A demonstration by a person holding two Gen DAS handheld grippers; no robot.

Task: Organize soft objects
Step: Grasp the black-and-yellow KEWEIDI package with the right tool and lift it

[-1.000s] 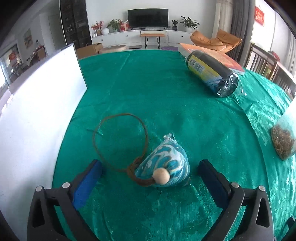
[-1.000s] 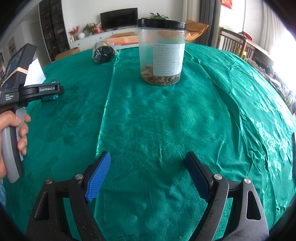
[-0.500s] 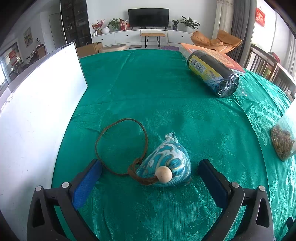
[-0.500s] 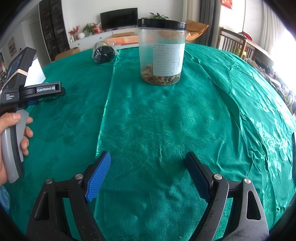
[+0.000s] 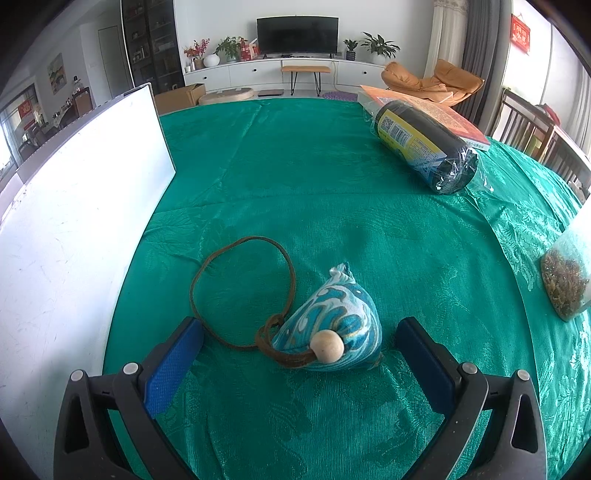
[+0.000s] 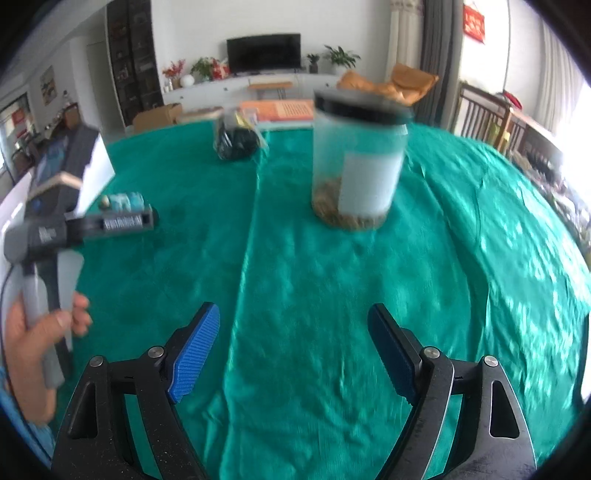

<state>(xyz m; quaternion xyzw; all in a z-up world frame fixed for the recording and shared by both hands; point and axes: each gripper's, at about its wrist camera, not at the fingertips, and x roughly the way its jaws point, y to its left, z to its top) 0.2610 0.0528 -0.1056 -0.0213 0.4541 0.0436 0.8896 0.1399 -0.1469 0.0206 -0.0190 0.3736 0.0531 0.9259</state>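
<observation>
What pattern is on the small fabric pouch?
Blue, teal and white swirls on the pouch, clearest in the left wrist view.

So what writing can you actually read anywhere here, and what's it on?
Nothing reads for certain.
Left gripper: white lettering on its side, motion-blurred.
Jar: white label, blurred blank.
Black roll: yellow label with barcode and QR code, print too small.
Orange book: print too small.
Red wall sign: characters too small.

A table under a green patterned cloth [image 5: 332, 177] carries a blue-and-white fabric pouch [image 5: 332, 325] with a looped brown cord [image 5: 242, 266], a wrapped dark roll [image 5: 424, 147], a black-lidded clear jar [image 6: 356, 166], and a white board [image 5: 74, 221].
</observation>
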